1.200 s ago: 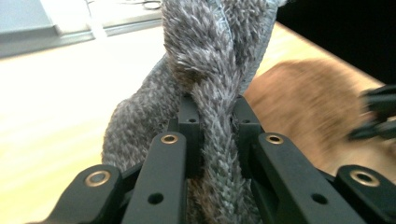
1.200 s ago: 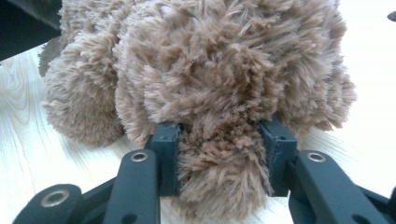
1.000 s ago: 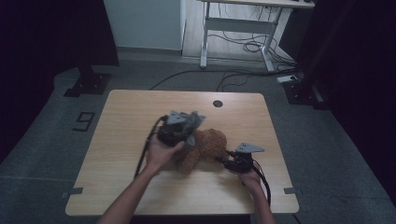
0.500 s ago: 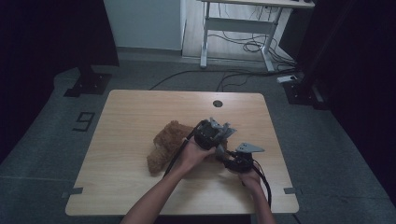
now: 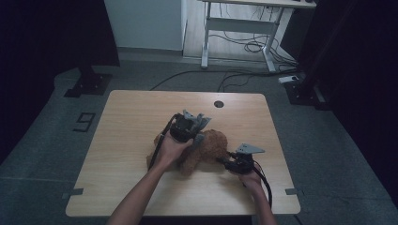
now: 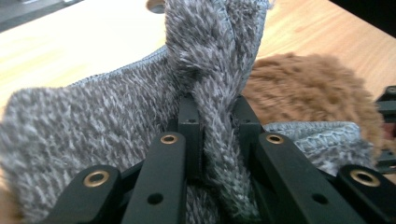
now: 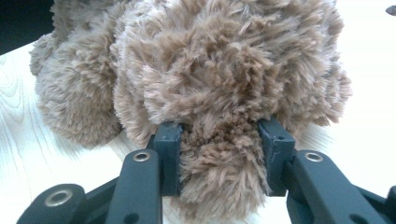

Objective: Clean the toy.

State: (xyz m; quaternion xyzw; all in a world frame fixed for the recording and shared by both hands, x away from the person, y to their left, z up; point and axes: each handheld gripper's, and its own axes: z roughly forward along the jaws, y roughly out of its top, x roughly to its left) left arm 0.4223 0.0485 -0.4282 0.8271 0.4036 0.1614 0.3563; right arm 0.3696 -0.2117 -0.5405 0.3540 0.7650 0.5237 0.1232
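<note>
Wooden table, grey floor, white desk frame

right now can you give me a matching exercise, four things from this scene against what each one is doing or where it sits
Things:
1. left gripper
2. right gripper
3. brown plush toy
4. round hole

States:
A. lies on the wooden table
B. shut on a fold of grey knit fabric
C. in the table's far edge
D. shut on brown fur

Pairs: 1-B, 2-D, 3-A, 4-C
</note>
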